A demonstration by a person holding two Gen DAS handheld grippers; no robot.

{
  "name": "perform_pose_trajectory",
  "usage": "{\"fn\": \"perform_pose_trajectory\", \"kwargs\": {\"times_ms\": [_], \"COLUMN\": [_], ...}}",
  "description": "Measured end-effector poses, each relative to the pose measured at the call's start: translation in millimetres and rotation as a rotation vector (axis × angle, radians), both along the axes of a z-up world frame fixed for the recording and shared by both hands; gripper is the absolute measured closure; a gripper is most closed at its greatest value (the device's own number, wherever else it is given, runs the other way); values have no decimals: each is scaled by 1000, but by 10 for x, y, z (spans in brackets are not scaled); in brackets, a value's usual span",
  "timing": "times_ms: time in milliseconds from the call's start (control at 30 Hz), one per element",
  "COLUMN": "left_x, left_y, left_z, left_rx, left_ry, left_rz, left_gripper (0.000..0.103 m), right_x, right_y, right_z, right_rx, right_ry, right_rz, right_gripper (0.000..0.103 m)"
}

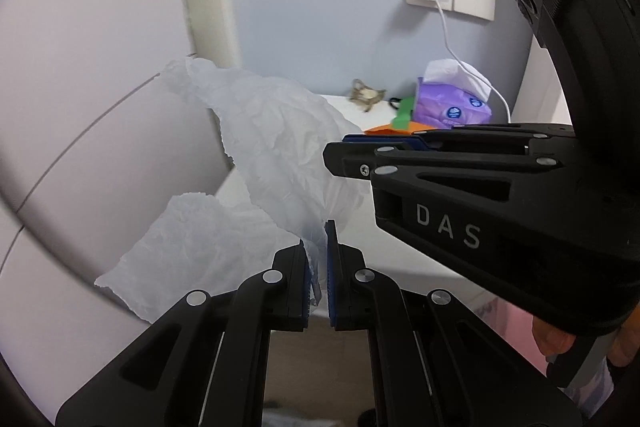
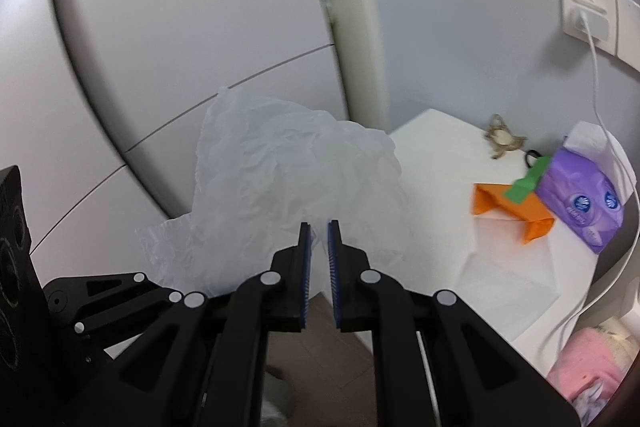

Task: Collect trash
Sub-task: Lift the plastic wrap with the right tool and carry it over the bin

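Two grippers clamp white plastic bag (image 1: 276, 131): left gripper (image 1: 318, 267), right gripper (image 2: 318, 259).

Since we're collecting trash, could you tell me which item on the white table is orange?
The folded paper shape, lying flat beside the purple tissue pack with a green piece on it. The tissue pack is purple; the small trinket is tan.

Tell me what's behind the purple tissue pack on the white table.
Behind the purple tissue pack a white cable runs up the wall to a socket. A green-and-orange paper piece lies beside it. The tabletop directly behind is hidden by the pack.
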State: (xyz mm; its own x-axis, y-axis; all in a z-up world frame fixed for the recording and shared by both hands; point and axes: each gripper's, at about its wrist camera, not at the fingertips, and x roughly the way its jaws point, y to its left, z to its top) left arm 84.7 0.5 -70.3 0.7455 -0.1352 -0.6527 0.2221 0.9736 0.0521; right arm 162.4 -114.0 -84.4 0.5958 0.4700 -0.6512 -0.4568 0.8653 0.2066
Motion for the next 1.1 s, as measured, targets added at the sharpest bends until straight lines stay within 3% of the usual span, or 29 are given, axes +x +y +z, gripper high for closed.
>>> {"fn": "perform_pose_trajectory", "kwargs": {"times_ms": [267, 500, 1100], "left_x": [-662, -1184, -2239], "left_y": [510, 902, 1497], "left_z": [1, -155, -1112], "left_rx": [0, 4, -96], "left_ry": [6, 39, 213], "left_rz": [111, 200, 403], "left_gripper": [98, 98, 98], "right_x": [-508, -923, -1669], "right_y": [538, 1004, 1726], "right_z": [-5, -187, -1208], "right_rx": [8, -6, -124], "right_ry": [4, 33, 178], "right_rz": [108, 209, 384], "right_gripper": [92, 92, 92]}}
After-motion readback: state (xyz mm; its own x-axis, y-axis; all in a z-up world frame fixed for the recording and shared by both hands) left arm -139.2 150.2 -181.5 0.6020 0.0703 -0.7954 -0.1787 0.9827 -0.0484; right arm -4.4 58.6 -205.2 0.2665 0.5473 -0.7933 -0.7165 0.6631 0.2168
